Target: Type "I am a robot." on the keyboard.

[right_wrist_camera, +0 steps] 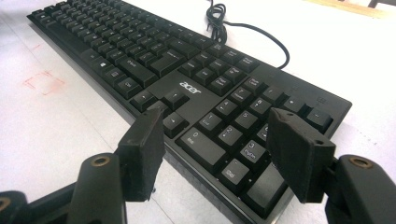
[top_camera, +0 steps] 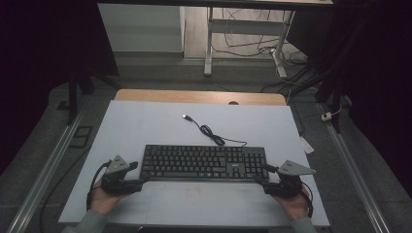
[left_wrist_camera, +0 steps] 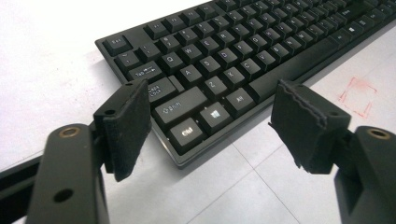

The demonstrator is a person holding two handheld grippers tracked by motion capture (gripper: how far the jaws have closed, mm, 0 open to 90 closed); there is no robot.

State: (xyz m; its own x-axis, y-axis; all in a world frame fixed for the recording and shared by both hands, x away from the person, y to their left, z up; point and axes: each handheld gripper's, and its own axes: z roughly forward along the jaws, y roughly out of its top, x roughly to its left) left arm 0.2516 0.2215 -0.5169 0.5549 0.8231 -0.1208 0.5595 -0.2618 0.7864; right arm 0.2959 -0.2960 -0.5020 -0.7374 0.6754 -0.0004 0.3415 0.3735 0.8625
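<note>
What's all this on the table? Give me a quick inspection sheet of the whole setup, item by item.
Surface: white table top, faint red square mark near the keyboard.
Job's things: black keyboard lying flat, keys up.
Clutter: nothing seen.
Grippers: left gripper open at the keyboard's left front corner; right gripper open at its right front corner; neither grips it.
Cables: keyboard cable looped behind it, its plug lying loose.
Surroundings: dark room, desk legs and floor wires beyond.

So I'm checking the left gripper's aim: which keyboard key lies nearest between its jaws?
The Ctrl key at the keyboard front corner, just ahead of the left gripper; Shift, Windows and Alt lie farther in.
</note>
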